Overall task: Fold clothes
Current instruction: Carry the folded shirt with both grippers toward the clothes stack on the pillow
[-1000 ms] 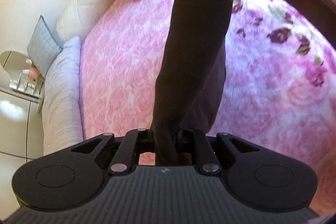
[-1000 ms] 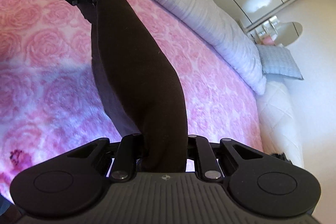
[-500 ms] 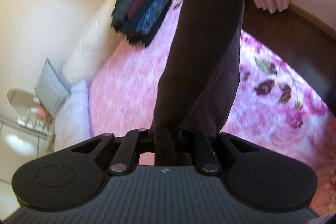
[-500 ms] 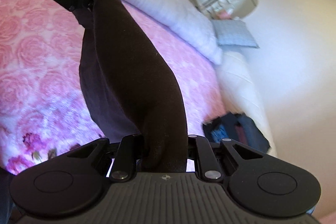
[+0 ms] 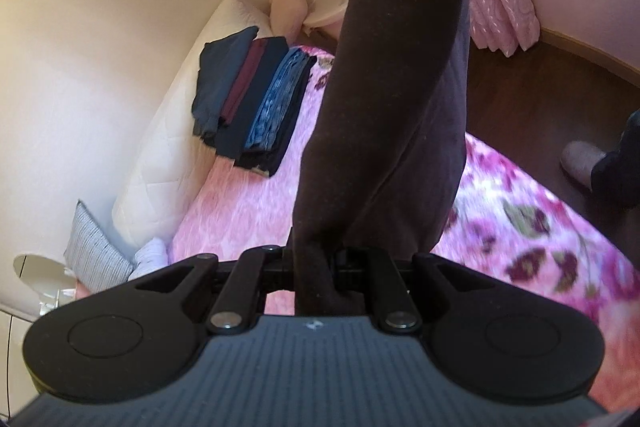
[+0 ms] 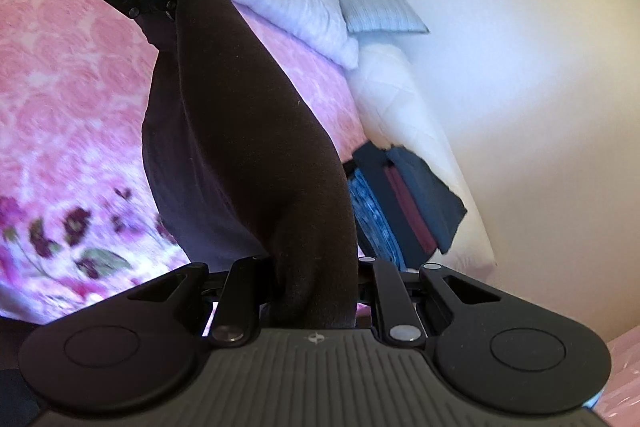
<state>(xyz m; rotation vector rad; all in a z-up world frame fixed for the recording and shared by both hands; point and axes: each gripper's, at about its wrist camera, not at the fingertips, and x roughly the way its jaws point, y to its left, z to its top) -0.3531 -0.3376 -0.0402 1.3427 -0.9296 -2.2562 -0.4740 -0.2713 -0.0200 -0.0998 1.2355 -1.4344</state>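
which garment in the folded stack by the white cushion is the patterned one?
The blue mottled piece, near the pink-blanket side of the folded stack. The others are plain: dark navy, maroon, black. It shows again in the right wrist view.

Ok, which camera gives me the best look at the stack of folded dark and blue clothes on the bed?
Left wrist: the stack of folded dark and blue clothes lies fully visible beside the held dark brown garment. In the right wrist view, the stack is partly hidden behind that garment.

Fingertips buried in cloth
Both grippers' pads are hidden by the dark garment [image 5: 392, 115]; the floral blanket [image 6: 60, 227] is blurred.
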